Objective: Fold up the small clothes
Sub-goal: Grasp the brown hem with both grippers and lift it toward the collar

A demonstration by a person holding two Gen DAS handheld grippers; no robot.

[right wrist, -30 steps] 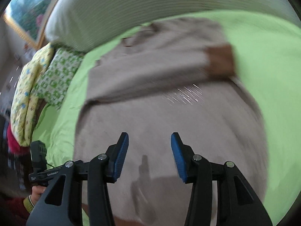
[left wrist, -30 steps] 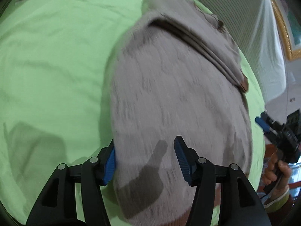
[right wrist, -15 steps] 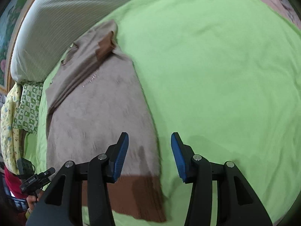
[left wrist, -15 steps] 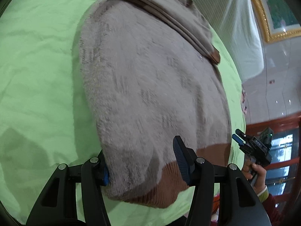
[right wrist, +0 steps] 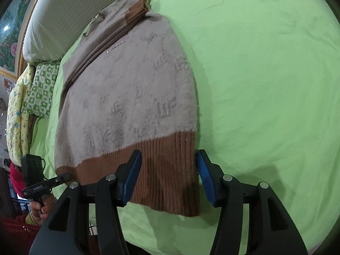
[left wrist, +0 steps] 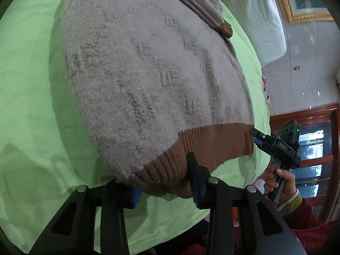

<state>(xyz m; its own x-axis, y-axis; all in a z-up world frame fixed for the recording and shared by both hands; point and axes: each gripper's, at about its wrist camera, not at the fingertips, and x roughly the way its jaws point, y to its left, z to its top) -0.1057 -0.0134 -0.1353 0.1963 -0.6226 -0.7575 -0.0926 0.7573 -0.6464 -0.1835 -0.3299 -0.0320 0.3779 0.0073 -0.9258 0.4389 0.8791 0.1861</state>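
Note:
A beige knitted sweater (left wrist: 148, 74) with a brown ribbed hem (right wrist: 165, 170) lies flat on the green bed sheet (right wrist: 265, 85), its sleeves folded across the chest. My left gripper (left wrist: 164, 186) straddles the hem's left corner. Its jaws are closing with the hem between them, and the pads do not visibly pinch it. My right gripper (right wrist: 167, 178) hovers over the hem's right corner. Its jaws are opening a little, one pad above the brown rib and the other just past the sweater's edge. Each gripper also shows small in the other's view, held by a hand (left wrist: 280, 176).
A white ribbed pillow (right wrist: 63, 17) lies beyond the sweater's collar. A green and yellow patterned quilt (right wrist: 38, 97) is heaped at the bed's side. The sheet's near edge runs just below the hem. A wooden door (left wrist: 308, 123) and a gold picture frame (left wrist: 297, 14) stand beyond the bed.
Both grippers slid down the sweater's body to its brown hem. The left jaws narrowed around the hem's left corner. The right gripper swung over to the hem's right corner.

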